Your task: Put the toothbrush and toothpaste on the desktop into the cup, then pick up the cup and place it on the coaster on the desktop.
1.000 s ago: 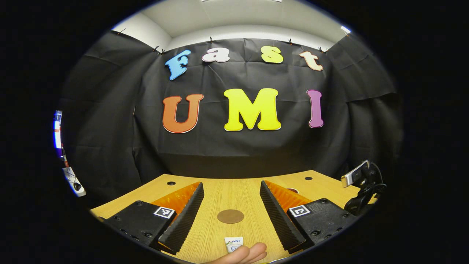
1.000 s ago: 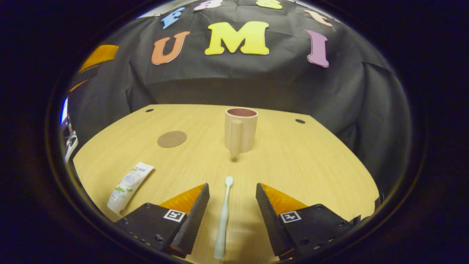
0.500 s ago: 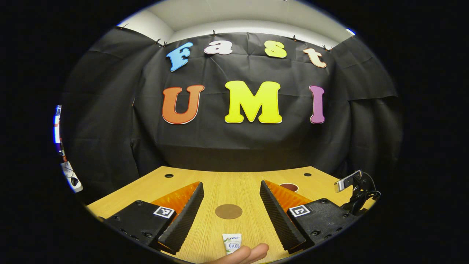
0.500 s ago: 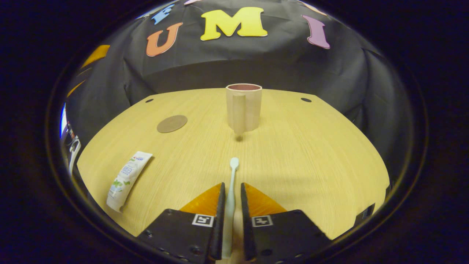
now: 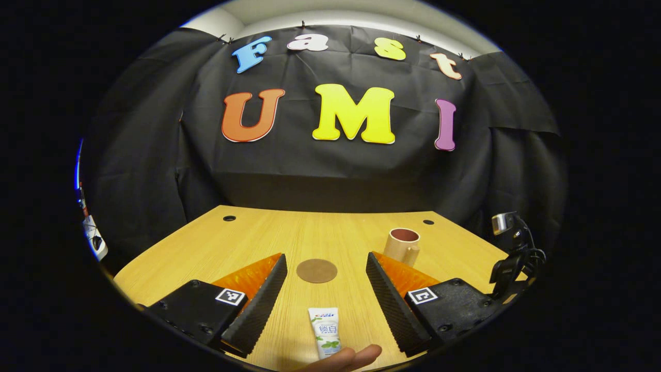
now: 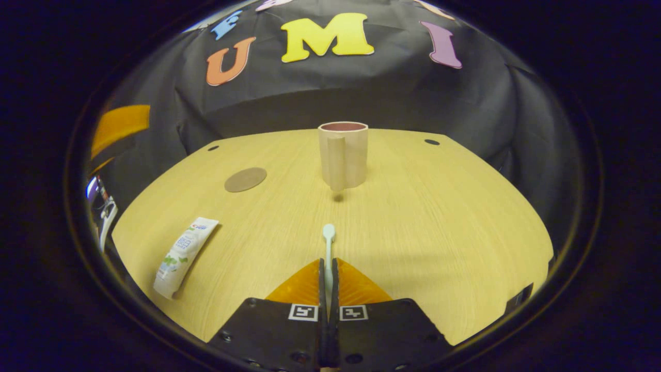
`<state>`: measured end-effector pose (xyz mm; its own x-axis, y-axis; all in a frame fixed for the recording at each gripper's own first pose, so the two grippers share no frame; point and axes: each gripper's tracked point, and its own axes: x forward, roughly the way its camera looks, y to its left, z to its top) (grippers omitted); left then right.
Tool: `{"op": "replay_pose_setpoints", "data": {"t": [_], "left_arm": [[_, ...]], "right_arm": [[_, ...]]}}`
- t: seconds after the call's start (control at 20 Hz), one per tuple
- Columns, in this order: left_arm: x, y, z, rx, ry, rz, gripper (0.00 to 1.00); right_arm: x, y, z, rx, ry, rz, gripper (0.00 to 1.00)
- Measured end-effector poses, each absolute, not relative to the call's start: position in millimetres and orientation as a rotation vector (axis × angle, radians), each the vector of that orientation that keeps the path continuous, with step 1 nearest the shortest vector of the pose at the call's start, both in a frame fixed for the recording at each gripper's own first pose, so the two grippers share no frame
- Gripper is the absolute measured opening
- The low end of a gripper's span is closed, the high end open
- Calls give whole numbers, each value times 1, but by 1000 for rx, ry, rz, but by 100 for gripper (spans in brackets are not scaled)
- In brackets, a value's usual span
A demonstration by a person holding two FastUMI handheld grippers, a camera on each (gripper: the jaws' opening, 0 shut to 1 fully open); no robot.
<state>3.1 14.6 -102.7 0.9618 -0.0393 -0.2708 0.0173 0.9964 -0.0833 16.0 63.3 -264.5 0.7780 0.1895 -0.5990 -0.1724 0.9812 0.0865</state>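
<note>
The desk [image 6: 439, 217] bears the upright cup [image 6: 343, 154]; the paste [image 6: 184, 254] lies at its left, the coaster [image 6: 245, 179] beyond; the right gripper [image 6: 328, 268] is clamped on the brush [image 6: 328, 240]; the left gripper [image 5: 326, 281] gapes, straddling the paste.

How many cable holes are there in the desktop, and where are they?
2. One hole sits near the far left corner of the desktop, beyond the coaster. The other hole sits near the far right corner, right of the cup. Nearer ones could be hidden.
</note>
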Motion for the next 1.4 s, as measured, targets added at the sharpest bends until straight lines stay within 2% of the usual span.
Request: {"op": "replay_pose_setpoints", "data": {"t": [0.2,0.25,0.35,0.65,0.7,0.75,1.05,1.1,1.15,1.4], "left_arm": [[-7,23,-136,-129,374,-26,98],[-10,24,-146,-136,406,-25,98],[-14,20,-162,-139,462,-36,99],[-26,-2,-196,-88,568,-80,99],[-30,-2,-205,-63,601,-69,99],[-32,-1,-211,-51,619,-60,99],[-50,-9,-246,-40,787,-69,99],[-54,-8,-249,-22,809,-63,97],[-58,-14,-253,-42,836,-76,90],[-60,-19,-258,-65,858,-91,86]], "right_arm": [[19,54,-243,60,586,193,0],[20,53,-235,71,564,196,3],[18,49,-218,75,517,197,0],[14,37,-174,41,386,172,0],[12,35,-164,34,356,170,3],[10,34,-155,35,334,169,0],[5,28,-127,42,252,164,0],[4,27,-127,41,250,165,0],[4,25,-126,43,245,161,0],[4,24,-128,61,250,165,0]]}}
